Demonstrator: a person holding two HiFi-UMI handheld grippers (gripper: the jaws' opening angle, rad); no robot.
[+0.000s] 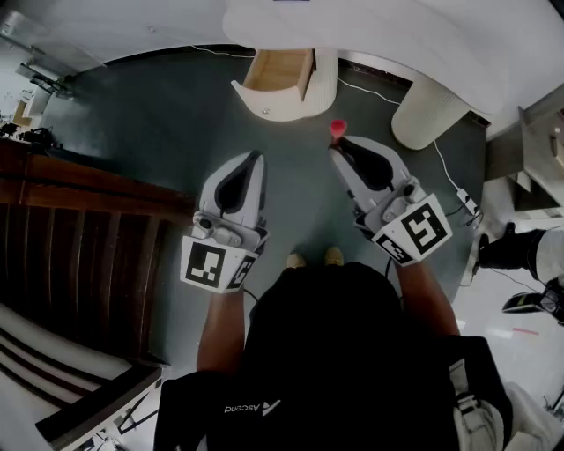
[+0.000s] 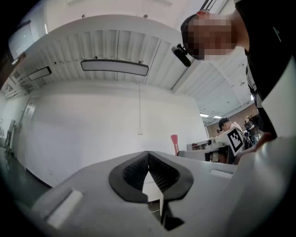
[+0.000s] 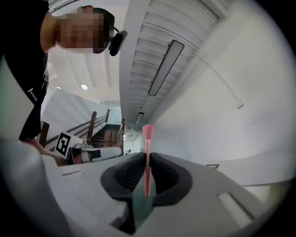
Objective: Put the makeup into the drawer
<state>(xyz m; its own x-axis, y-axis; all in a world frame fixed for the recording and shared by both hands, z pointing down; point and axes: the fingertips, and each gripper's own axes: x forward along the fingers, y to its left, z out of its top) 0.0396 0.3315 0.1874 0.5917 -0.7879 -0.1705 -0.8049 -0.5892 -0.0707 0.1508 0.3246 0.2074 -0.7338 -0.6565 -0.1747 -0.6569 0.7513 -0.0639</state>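
Note:
A slim pink makeup stick (image 1: 337, 130) juts from the tip of my right gripper (image 1: 339, 143), which is shut on it; in the right gripper view the stick (image 3: 148, 152) stands upright between the dark pads. It also shows in the left gripper view as the pink stick (image 2: 174, 141) off to the right. My left gripper (image 1: 256, 157) hangs beside the right one, shut, with nothing in it; its pads (image 2: 138, 169) meet at the tip. Ahead on the floor side, an open drawer (image 1: 280, 70) with a pale wooden inside sticks out of a white rounded cabinet (image 1: 295, 104). Both grippers are well short of it.
A white table top (image 1: 379, 26) overhangs the drawer, with a white round leg (image 1: 430, 110) to its right. A white cable (image 1: 451, 181) runs along the dark floor. Dark wooden stairs (image 1: 79, 247) fill the left. The person's shoes (image 1: 313, 259) stand below the grippers.

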